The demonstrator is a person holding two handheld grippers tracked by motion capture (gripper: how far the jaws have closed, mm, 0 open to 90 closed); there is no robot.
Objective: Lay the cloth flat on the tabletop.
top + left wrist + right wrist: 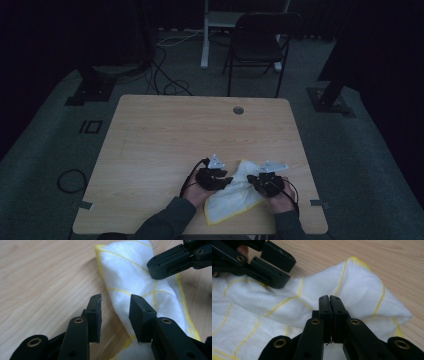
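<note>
**White-and-yellow cloth on bench, both grippers at it**

Cloth (234, 192): soft woven fabric, white, crossed by thin yellow grid lines and edged with a yellow hem. Fine weave texture plain in the right gripper view (352, 292). Lying crumpled and partly bunched near the front edge of the bench (165, 135), between the two hands; one corner pointing away from the person, the wider part spread flat toward the front edge. In the left gripper view (130, 275), gathered into a loose roll with shallow folds.

Bench: pale wood-grain laminate, rectangular with rounded corners, small round grommet (238, 110) near the far edge.

Left gripper (214, 177): black, angular, grey three-cornered plate on top, cable looping off to the side. Held low in the left hand (197, 192), pointing toward the cloth's left edge. Jaws standing apart in its own view (115, 315), flat blocky pads on either side of the cloth's edge, bare wood visible in the gap, pads not pressing on the fabric.

Right gripper (267, 182): same build, held in the right hand (280, 200) over the cloth's right side, angled inward toward the other gripper. Jaws pressed together (329, 315) with a pinch of cloth caught between the pads, fabric puckering up around the tips. Seen from the left gripper view (172, 262) resting on top of the roll.

Sleeves dark grey-green, forearms converging from the bench's front edge.
</note>
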